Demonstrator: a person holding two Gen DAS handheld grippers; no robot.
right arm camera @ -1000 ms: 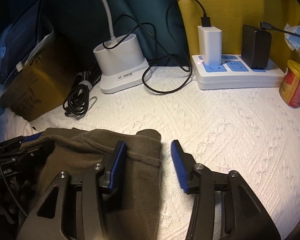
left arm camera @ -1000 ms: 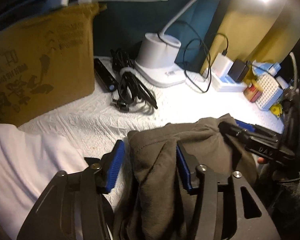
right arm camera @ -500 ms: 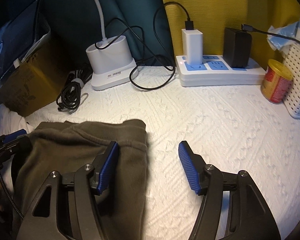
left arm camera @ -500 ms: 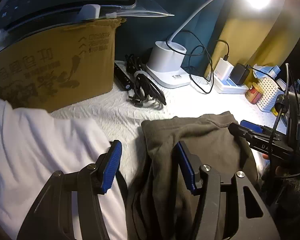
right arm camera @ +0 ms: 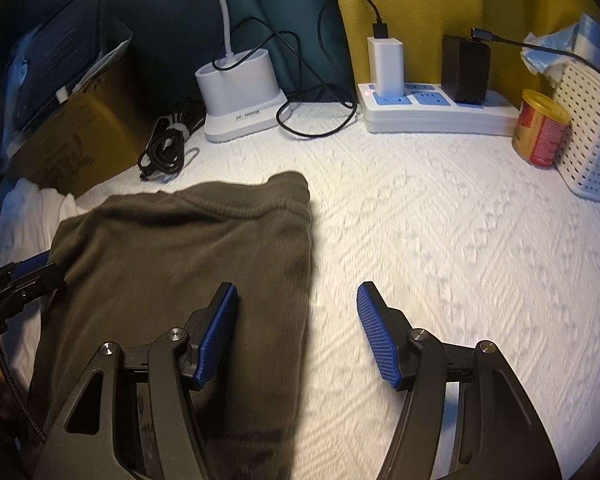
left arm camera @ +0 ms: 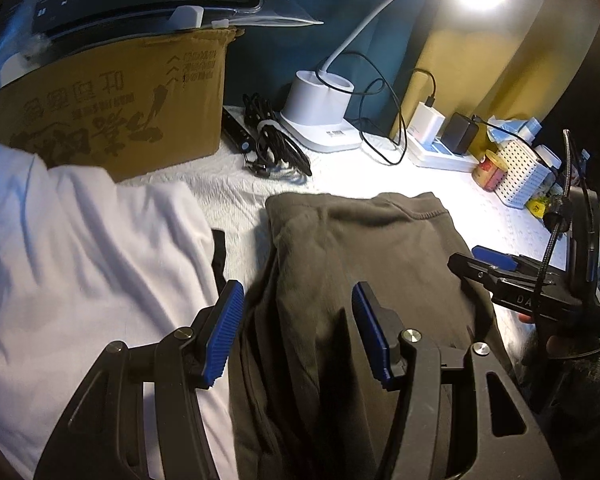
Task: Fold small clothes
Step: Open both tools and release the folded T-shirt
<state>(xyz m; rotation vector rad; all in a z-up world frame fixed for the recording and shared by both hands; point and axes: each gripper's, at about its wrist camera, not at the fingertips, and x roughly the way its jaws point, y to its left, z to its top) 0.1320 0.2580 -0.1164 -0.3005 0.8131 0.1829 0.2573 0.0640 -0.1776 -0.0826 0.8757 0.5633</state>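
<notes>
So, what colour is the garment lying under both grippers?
Dark olive-brown; the garment shows best in the right wrist view.

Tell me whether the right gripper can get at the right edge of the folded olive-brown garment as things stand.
Probably yes. The right gripper is open and already straddles the folded olive-brown garment's right edge, one finger over the cloth, the other over the bare white textured cover. Nothing lies between.

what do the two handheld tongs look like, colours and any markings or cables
Both left tongs and right tongs are black, angular plastic frames with cut-outs and silver pivot screws, tipped with ribbed blue pads. The right one carries white lettering and a braided black cable.
</notes>
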